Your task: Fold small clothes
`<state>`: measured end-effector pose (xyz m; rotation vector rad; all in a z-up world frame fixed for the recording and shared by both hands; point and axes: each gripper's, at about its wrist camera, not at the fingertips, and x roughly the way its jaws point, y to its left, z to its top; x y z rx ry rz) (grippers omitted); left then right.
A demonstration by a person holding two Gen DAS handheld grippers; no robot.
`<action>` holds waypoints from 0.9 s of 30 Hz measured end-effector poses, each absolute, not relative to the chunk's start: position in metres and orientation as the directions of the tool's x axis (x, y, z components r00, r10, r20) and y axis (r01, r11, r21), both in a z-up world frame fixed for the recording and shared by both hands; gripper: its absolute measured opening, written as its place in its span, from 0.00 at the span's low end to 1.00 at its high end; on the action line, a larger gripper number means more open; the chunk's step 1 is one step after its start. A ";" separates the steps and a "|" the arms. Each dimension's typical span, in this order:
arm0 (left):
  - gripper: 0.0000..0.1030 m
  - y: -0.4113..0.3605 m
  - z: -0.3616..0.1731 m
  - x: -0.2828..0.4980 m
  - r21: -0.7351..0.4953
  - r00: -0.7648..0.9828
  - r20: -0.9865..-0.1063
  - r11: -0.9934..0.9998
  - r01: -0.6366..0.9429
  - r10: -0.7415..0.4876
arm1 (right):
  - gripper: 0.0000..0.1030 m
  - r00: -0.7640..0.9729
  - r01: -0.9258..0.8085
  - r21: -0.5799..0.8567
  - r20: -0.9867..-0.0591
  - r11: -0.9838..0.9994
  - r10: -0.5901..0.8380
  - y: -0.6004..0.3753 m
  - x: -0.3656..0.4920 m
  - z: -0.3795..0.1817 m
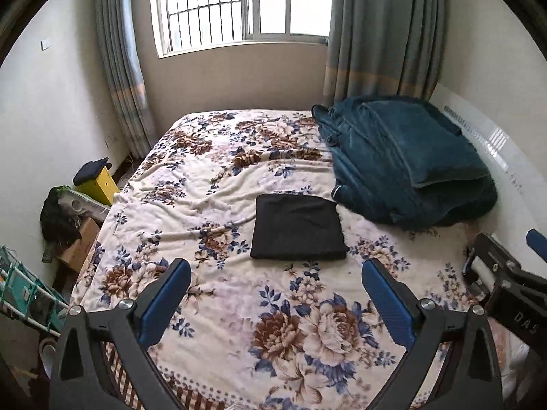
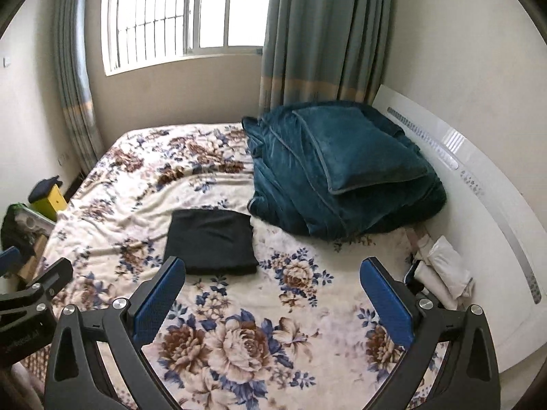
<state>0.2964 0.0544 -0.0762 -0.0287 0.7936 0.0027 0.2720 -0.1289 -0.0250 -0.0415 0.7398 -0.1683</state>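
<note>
A black garment (image 1: 298,227) lies folded into a neat rectangle on the floral bedspread (image 1: 212,184), near the middle of the bed. The right wrist view shows the same black garment (image 2: 212,241) on the floral bedspread (image 2: 287,307). My left gripper (image 1: 276,266) hovers open above the bed's near part, short of the garment, with nothing between its blue pads. My right gripper (image 2: 273,264) is open too, held to the right of the left one, and empty. Each gripper's body shows at the edge of the other's view.
A teal blanket (image 1: 407,164) is heaped at the bed's far right, against a white headboard (image 2: 478,184). White cloths (image 2: 444,266) lie by the headboard. Boxes, a yellow box (image 1: 102,184) and a rack (image 1: 24,290) crowd the floor left of the bed.
</note>
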 end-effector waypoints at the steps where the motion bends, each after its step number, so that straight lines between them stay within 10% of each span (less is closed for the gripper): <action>1: 0.99 0.054 -0.069 0.288 -0.025 0.709 -0.706 1.000 -0.018 -0.004 | 1.00 0.730 0.135 -0.096 -0.663 0.986 -0.164 -0.129 0.264 -0.018; 27: 1.00 0.049 -0.022 0.222 0.008 0.759 -0.648 0.998 -0.070 0.058 | 1.00 0.785 0.091 -0.060 -0.610 0.994 -0.108 -0.137 0.179 0.051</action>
